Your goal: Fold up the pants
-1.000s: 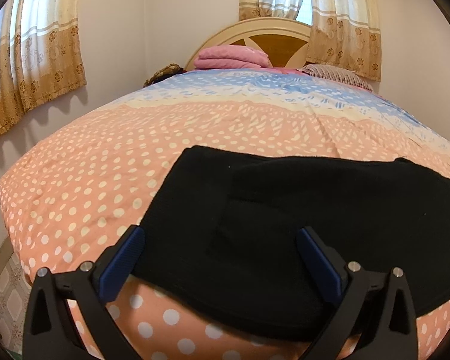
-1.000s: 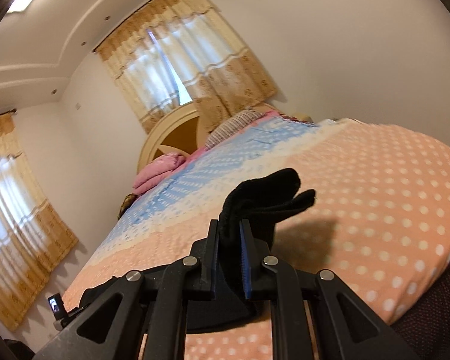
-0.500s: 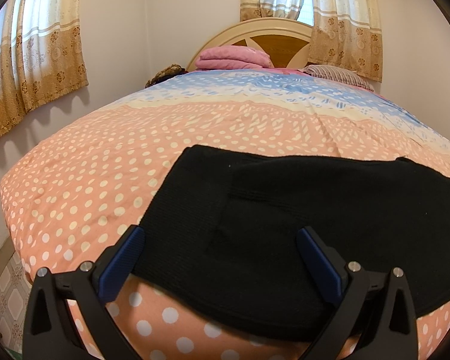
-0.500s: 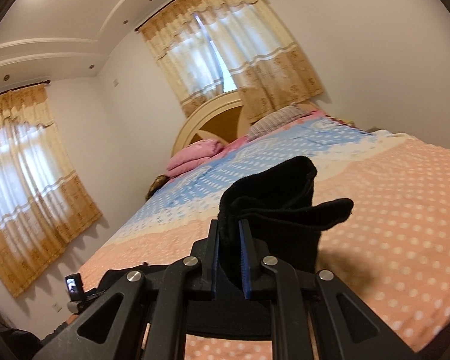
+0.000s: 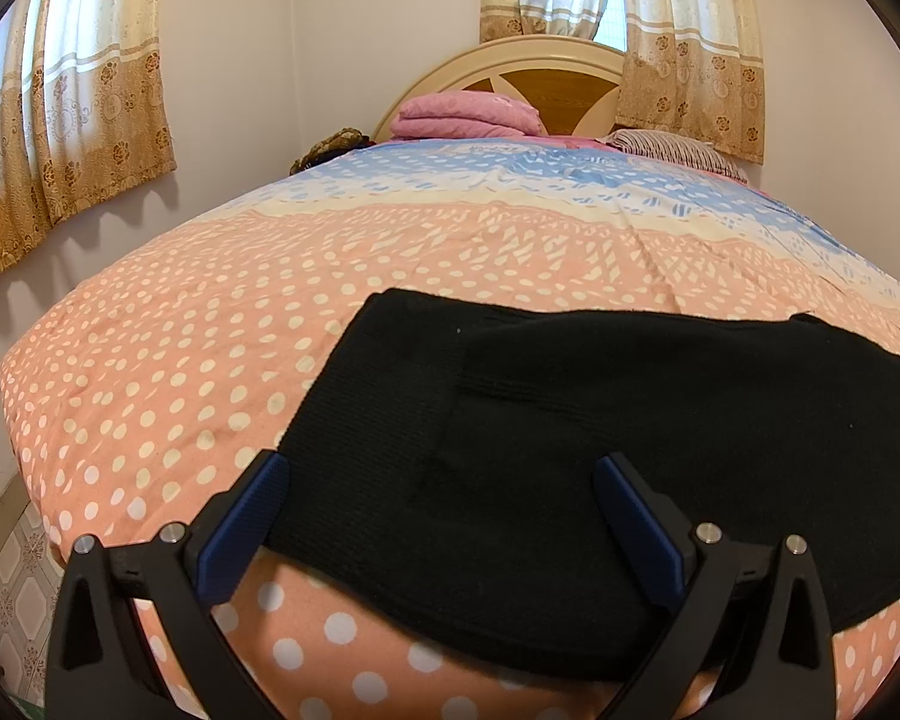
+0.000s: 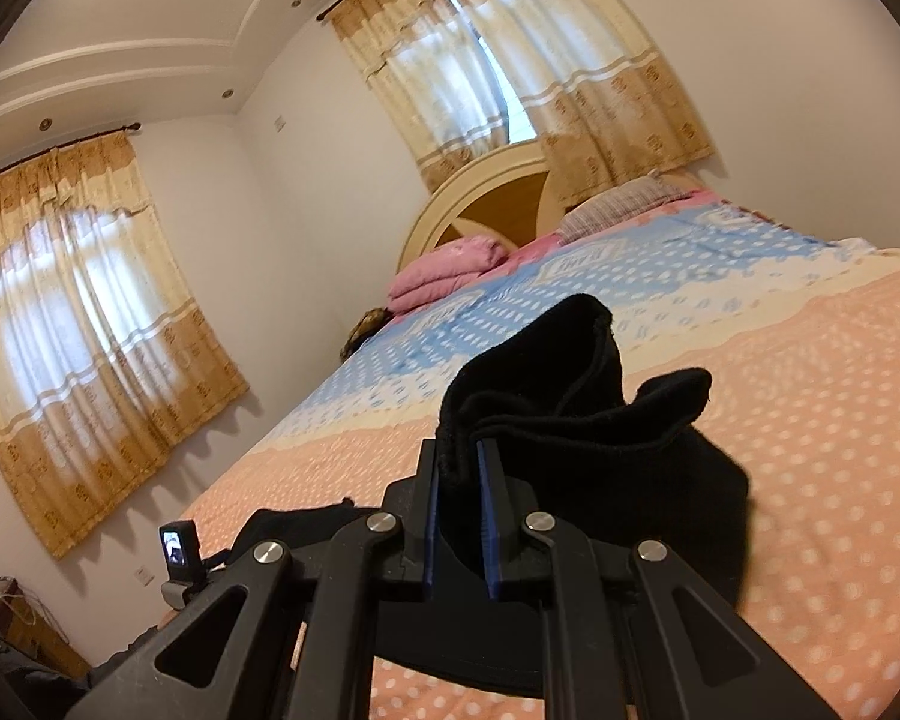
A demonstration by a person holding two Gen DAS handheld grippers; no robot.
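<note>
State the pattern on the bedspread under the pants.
White polka dots on peach bedspread, under the black pants; clearest in left wrist view.

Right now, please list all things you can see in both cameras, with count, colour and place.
pants: 1, black, flat on the bed's near end, one end lifted in the right gripper
bedspread: 1, peach with white dots, blue toward the head
folded blanket: 1, pink, at the headboard
striped pillow: 1, beside the blanket
headboard: 1, cream and wood
curtains: 2 windows, beige-gold
left gripper: open, above the pants
right gripper: shut on the pants
</note>
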